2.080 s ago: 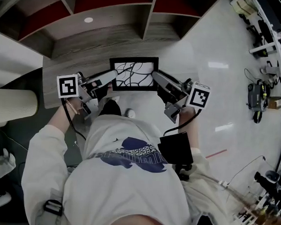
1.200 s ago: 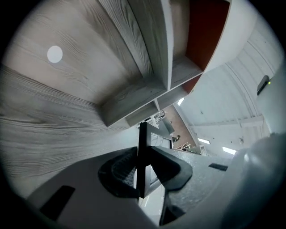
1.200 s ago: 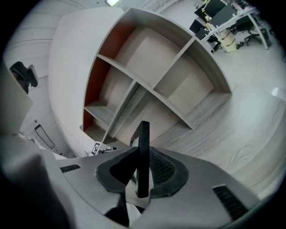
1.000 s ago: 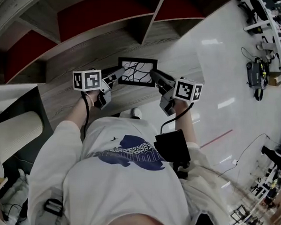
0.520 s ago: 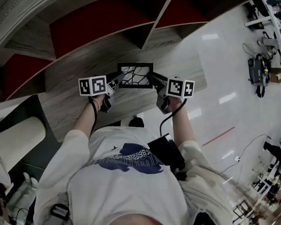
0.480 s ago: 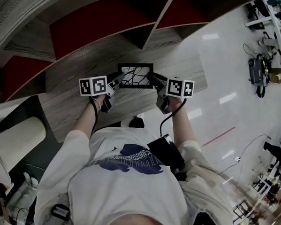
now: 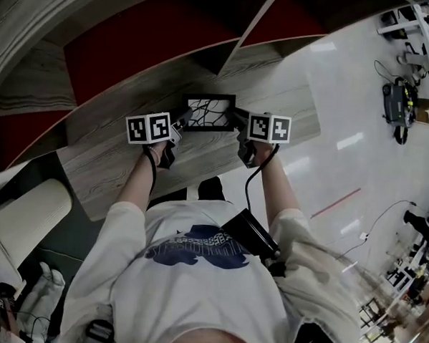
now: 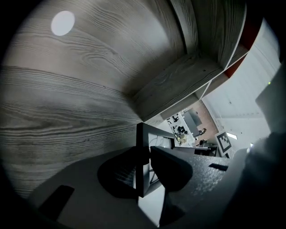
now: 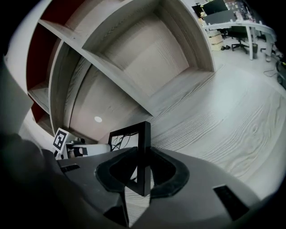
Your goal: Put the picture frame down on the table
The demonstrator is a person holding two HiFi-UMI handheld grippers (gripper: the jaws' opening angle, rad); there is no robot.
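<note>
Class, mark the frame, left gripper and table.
frame (image 7: 209, 112), head view, middle of its picture.
left gripper (image 8: 145, 166), left gripper view, between its fingers.
table (image 7: 103, 176), head view, bare wood top.

Black picture frame (image 7: 209, 113) (squiggly lines), grey-grained table (image 7: 114, 169)

Picture frame (image 9: 144, 156) edge-on between pads of right hand-held gripper (image 9: 143, 172), wood-grain table (image 9: 223, 120) beyond.

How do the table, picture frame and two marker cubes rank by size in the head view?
1. table
2. picture frame, barely bigger than the cubes, which sit nearer the camera, so unsure
3. left cube and right cube: alike
</note>
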